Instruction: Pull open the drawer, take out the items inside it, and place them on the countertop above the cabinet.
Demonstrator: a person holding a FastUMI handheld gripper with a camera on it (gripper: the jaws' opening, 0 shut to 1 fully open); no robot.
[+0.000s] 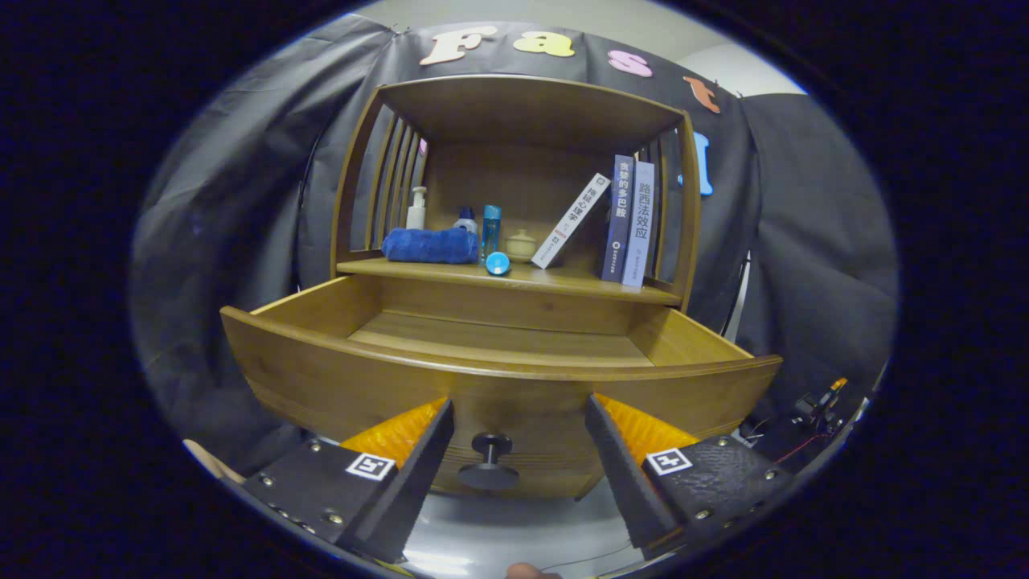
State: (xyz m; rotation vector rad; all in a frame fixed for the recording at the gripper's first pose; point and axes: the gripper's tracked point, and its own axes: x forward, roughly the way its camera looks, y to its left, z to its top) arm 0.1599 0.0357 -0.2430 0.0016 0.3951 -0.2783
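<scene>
my gripper (pixel 518 418) fingers apart, holding nothing, drawer (pixel 498 370) pulled open just ahead, its knob (pixel 490 450) between them

One wooden cabinet (pixel 514 104) with one drawer (pixel 498 374), pulled open, bearing one round knob (pixel 490 460) on its front. On the countertop (pixel 563 280) stand three books (pixel 619 217), one leaning and two upright, together with one folded blue towel (pixel 430 244), one white pump bottle (pixel 416 209), one small bottle with a blue cap (pixel 466 219), one tall blue bottle (pixel 491 225), one blue round cap (pixel 498 263) lying in front of it, and one small lidded jar (pixel 521 244). One gripper (pixel 518 418), its two fingers (pixel 426 450) spread apart to either side of the knob and touching nothing.
</scene>
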